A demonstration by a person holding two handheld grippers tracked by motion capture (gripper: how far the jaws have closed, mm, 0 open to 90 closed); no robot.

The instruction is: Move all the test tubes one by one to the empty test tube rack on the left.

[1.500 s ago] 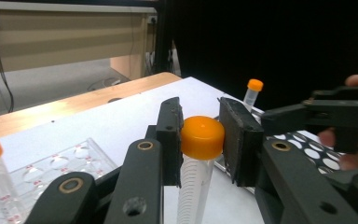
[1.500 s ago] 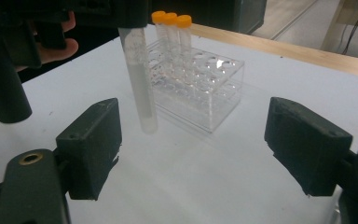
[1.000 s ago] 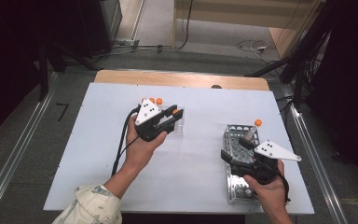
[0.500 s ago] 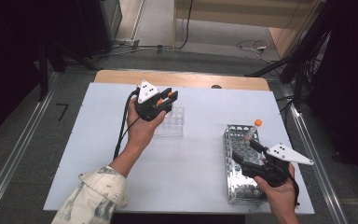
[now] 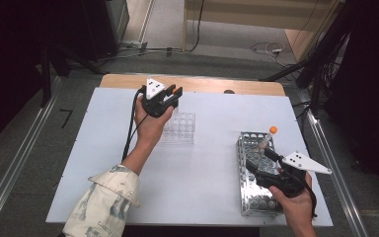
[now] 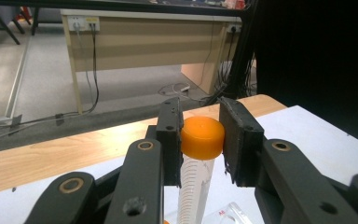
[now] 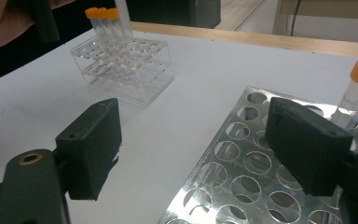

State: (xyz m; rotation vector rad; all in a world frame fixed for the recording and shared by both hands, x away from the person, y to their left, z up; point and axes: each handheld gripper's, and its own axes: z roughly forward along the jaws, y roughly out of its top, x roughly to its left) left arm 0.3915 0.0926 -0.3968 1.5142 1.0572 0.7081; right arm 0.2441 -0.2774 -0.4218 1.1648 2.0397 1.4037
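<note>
Left claw (image 6: 200,140) pinches a clear tube (image 6: 193,186) just under its orange cap (image 6: 202,137), one jaw pressed on each side of the cap. The tube hangs straight down between the jaws, and printed marks run along its wall. In the high view this claw (image 5: 170,98) is lifted above the clear plastic rack (image 5: 180,128) that stands near the middle of the desk (image 5: 103,163), and the left hand (image 5: 150,123) covers part of that rack. From the right gripper view the clear rack (image 7: 123,63) carries orange-capped tubes (image 7: 102,18) at its far corner, and one more tube rises above it out of the picture.

Right claw (image 7: 196,149) is spread wide with nothing between its jaws. It hovers over the near end of the metal rack (image 7: 242,163), a plate with rows of round holes, most of them free. One tube with an orange cap (image 7: 356,95) stands tilted in a far hole of this rack, just behind the right jaw. In the high view the metal rack (image 5: 251,197) lies at the right side of the desk, well apart from the clear one, and the right hand (image 5: 296,202) reaches in over its near half.

Beyond the white desk top runs a wooden edge (image 5: 202,84). Farther on the floor there are cables (image 5: 177,49) and a wooden bench (image 6: 144,42) with sockets and cords.
</note>
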